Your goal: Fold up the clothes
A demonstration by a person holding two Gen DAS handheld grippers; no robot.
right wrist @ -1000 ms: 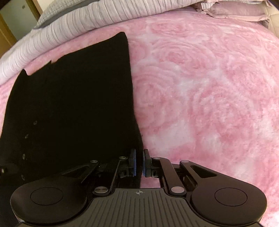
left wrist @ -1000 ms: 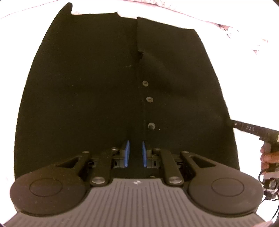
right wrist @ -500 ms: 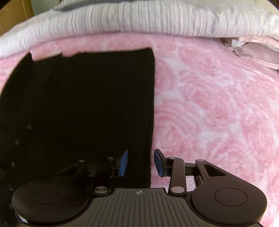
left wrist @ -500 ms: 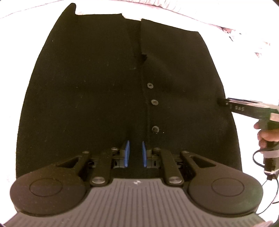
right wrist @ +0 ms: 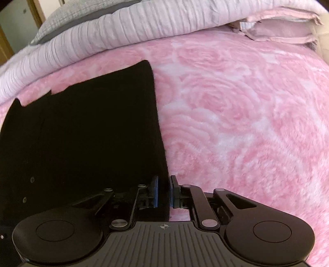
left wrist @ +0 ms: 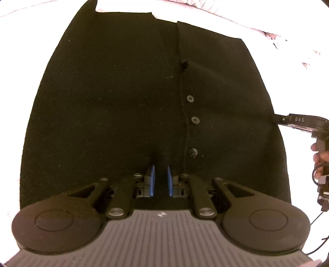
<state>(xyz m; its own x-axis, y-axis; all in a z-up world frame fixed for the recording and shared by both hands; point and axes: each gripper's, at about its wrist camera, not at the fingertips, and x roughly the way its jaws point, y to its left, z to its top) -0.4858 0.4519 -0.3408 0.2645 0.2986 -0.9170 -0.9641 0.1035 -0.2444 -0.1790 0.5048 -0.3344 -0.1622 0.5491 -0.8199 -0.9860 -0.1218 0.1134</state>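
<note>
Pink plush blanket (right wrist: 236, 115) with a rose pattern, spread wide across the bed. Along its far edge, a ribbed pale lilac quilt (right wrist: 127, 30), bunched in a long roll. Behind that, a grey textured cover (right wrist: 67, 14). Far right, a flat pink pillow (right wrist: 281, 30). Top left corner, a strip of wooden door frame (right wrist: 37, 10) against a pale wall.

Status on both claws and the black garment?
Left claw shut on black cardigan near hem. Right claw shut on its right edge. Cardigan flat on pink blanket. Nothing in the way.
</note>
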